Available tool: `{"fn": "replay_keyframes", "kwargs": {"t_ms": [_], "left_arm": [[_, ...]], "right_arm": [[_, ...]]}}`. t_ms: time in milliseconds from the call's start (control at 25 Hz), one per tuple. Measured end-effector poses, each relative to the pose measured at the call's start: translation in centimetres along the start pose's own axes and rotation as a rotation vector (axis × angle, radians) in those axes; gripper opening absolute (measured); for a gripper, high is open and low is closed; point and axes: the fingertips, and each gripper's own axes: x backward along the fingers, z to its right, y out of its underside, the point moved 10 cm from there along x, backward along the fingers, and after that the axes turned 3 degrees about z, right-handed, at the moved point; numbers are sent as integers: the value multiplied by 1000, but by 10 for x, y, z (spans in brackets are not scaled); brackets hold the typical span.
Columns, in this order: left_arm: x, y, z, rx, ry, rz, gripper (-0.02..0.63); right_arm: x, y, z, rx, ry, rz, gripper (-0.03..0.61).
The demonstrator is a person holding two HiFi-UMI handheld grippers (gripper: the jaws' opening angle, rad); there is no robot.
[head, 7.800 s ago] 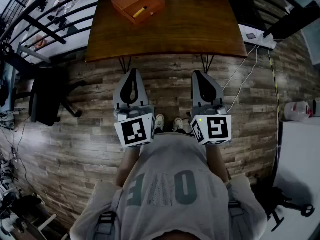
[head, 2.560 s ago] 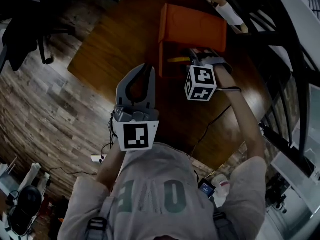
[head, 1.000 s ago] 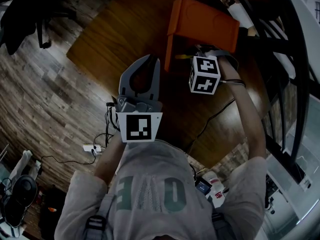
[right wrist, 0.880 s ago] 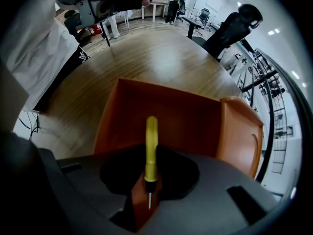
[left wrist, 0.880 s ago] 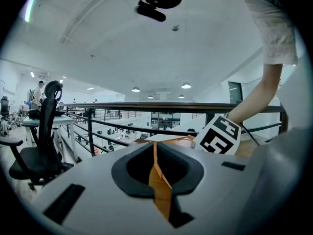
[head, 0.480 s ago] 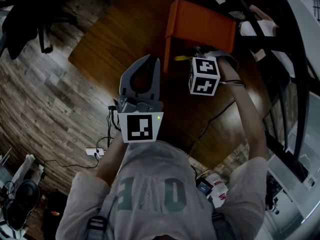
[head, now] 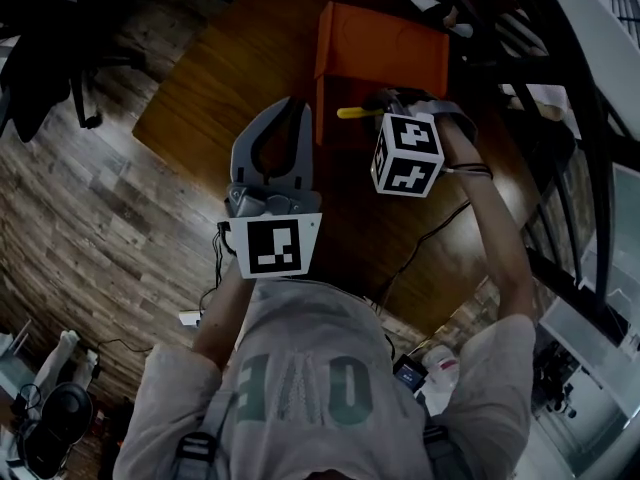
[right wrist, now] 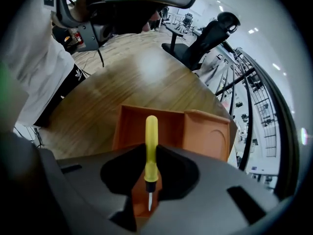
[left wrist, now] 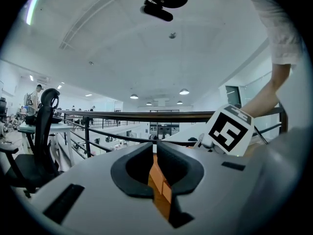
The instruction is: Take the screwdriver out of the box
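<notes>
Wooden table (head: 250, 78) bears the box (head: 380, 43), and over it the right gripper (right wrist: 149, 151) pinches the screwdriver (head: 355, 113) by its handle, so a straight lift should clear the wall; the left gripper (left wrist: 154, 153) is closed and empty.

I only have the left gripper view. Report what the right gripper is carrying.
Observer: The right gripper is shut on a yellow-handled screwdriver.
Operator: Give me its position against the box.
Observer: The handle sticks out past the jaws, above the open tray of the orange box.
Operator: Tell me where the lid is.
Observer: The lid is swung open on the tray's far side, and the box sits on a wooden table.
</notes>
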Motion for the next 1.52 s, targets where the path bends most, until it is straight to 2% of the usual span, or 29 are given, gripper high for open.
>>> {"fn": "replay_keyframes", "kwargs": {"t_ms": [560,760,1000,1280,1520], "left_arm": [[-6,-49,12,-57,86,105,21],[-8,-72,17,-51,120,152,21],[-19,-101,28,-84,178,234,21],[-19,-141,51,-83,290,284,21],[-13,-178,77,-23,398,354,21]], "right_arm": [[94,1,-2,-114,216,52,74],[131,3,-2,-209,318,92,75],[189,21,-5,-406,518,194,75],[248,33,-43,-597,756,344,75],[283,29,-86,-739,957,537,75]]}}
